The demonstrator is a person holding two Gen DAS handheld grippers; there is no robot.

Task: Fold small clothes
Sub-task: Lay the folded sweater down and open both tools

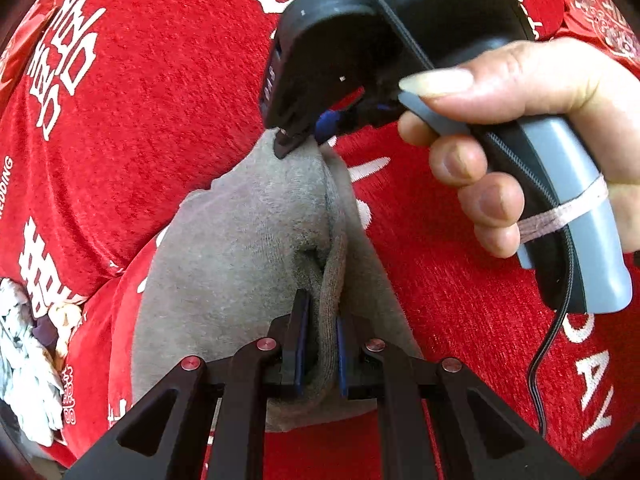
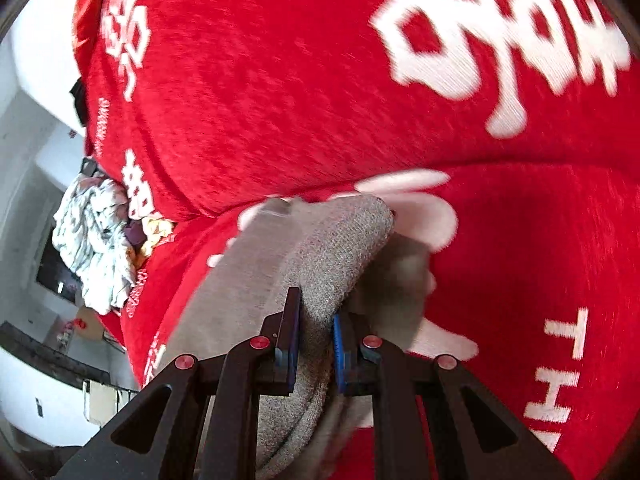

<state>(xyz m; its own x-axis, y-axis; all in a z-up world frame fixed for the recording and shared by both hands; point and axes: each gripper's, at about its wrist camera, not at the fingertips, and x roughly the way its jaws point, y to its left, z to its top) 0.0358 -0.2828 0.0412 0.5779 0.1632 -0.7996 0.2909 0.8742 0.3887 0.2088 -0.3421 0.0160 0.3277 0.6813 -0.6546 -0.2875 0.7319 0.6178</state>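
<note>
A small grey garment lies on a red cloth with white lettering. My left gripper is shut on a bunched fold of the near edge of the grey garment. In the left wrist view my right gripper, held by a hand, pinches the garment's far end. In the right wrist view my right gripper is shut on a fold of the grey garment, which is lifted slightly off the red cloth.
A crumpled pile of white and patterned clothes lies at the left edge of the red cloth; it also shows in the left wrist view. Beyond the cloth's left edge are white furniture and floor.
</note>
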